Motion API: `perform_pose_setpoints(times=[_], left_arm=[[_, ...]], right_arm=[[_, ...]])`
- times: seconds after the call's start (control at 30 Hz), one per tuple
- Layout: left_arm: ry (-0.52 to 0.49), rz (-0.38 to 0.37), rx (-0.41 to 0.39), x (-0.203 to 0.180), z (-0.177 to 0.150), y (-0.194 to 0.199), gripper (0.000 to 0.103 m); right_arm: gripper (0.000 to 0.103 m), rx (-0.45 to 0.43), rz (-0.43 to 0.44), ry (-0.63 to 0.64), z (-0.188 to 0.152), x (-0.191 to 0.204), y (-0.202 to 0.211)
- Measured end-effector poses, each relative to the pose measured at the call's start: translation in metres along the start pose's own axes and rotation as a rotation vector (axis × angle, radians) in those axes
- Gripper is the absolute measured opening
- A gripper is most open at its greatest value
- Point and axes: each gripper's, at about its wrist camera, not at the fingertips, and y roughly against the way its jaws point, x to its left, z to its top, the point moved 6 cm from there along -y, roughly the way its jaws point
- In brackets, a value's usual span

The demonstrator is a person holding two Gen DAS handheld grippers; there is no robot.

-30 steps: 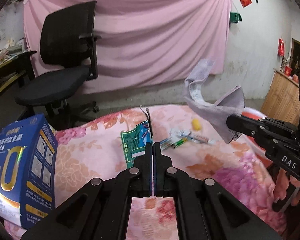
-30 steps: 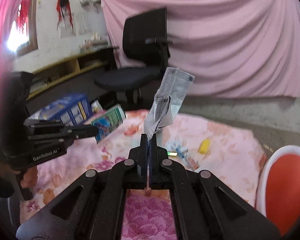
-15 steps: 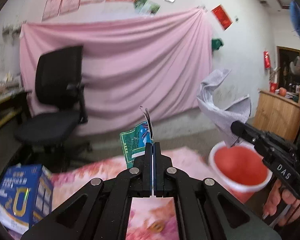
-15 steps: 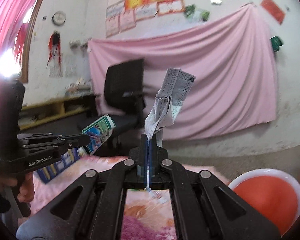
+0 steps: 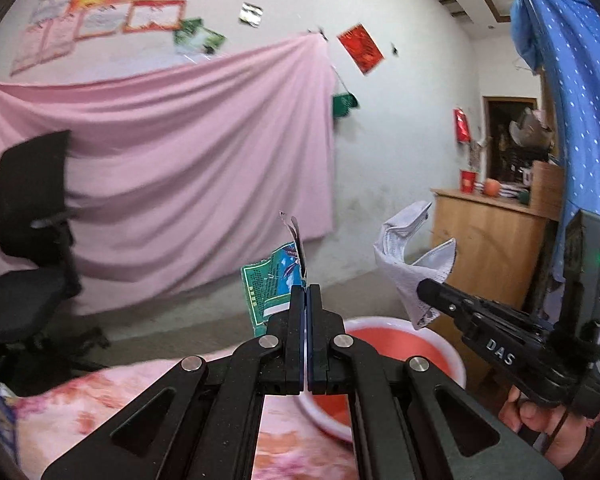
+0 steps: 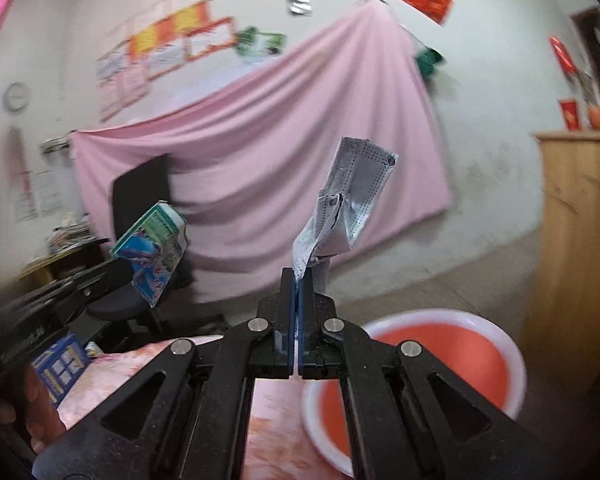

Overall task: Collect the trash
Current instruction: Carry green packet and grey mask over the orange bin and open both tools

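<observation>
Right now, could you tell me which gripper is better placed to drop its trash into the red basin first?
Probably right. The right gripper, shut on the face mask, looks nearer the red basin than the left gripper, shut on the green wrapper, which sits toward the basin's left rim.

The left wrist camera sits just behind the left tool (image 5: 308, 292) and looks forward along its fingers, slightly upward, toward the pink curtain (image 5: 160, 152) on the far wall. The right wrist camera sits the same way behind the right tool (image 6: 299, 276). Both views share the curtain, the black chair (image 5: 28, 208), the red basin (image 6: 440, 356) close below, and the wooden cabinet (image 5: 488, 248). Each view also catches the other tool at its side.
</observation>
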Motion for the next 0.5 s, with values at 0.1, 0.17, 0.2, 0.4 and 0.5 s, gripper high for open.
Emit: perform_pose_setpoints(times=[0.1, 0.17, 0.2, 0.4, 0.5], left_arm=[[0.002, -0.038, 0.056, -0.020, -0.011, -0.024, 0.000], [0.006, -0.054, 0.090, -0.029, -0.017, -0.040, 0.000], [0.009, -0.062, 0.106, -0.034, -0.020, -0.046, 0.000], [0.054, -0.099, 0.192, -0.050, -0.041, -0.083, 0.000], [0.084, -0.106, 0.243, -0.049, -0.048, -0.096, 0.000]], right_arm=[[0.023, 0.071, -0.050, -0.042, -0.009, -0.030, -0.005], [0.023, 0.119, -0.068, -0.075, -0.017, -0.046, -0.010], [0.023, 0.141, -0.071, -0.089, -0.021, -0.052, -0.012], [0.023, 0.268, -0.099, -0.136, -0.044, -0.082, -0.022], [0.024, 0.309, -0.104, -0.146, -0.053, -0.089, -0.026]])
